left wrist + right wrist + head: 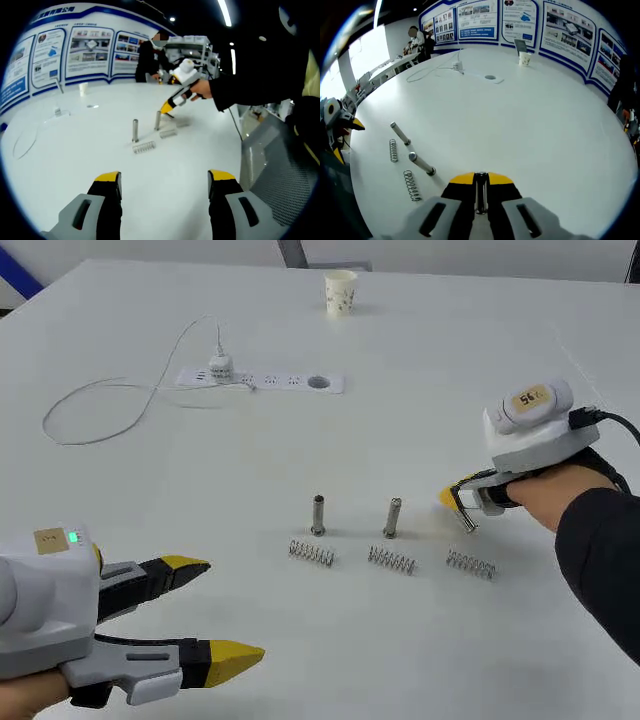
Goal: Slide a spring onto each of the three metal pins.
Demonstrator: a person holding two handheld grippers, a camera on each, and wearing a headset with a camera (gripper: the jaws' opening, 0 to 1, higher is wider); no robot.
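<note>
Two metal pins (318, 515) (392, 518) stand upright on the white table (300, 460). In front of them lie three springs (311, 553) (391, 560) (470, 564) in a row. My right gripper (460, 510) hovers just above the rightmost spring, shut on a third metal pin (480, 192) that shows between its jaws. My left gripper (215, 610) stands open at the near left with nothing between its yellow fingertips (107, 177). The left gripper view has both standing pins (135, 130) (158, 120) and the nearest spring (144, 147) ahead.
A white power strip (260, 380) with a plugged-in adapter and a looping white cable (110, 400) lies at the back left. A paper cup (340, 292) stands near the far edge. People stand at another table (150, 60) in the background.
</note>
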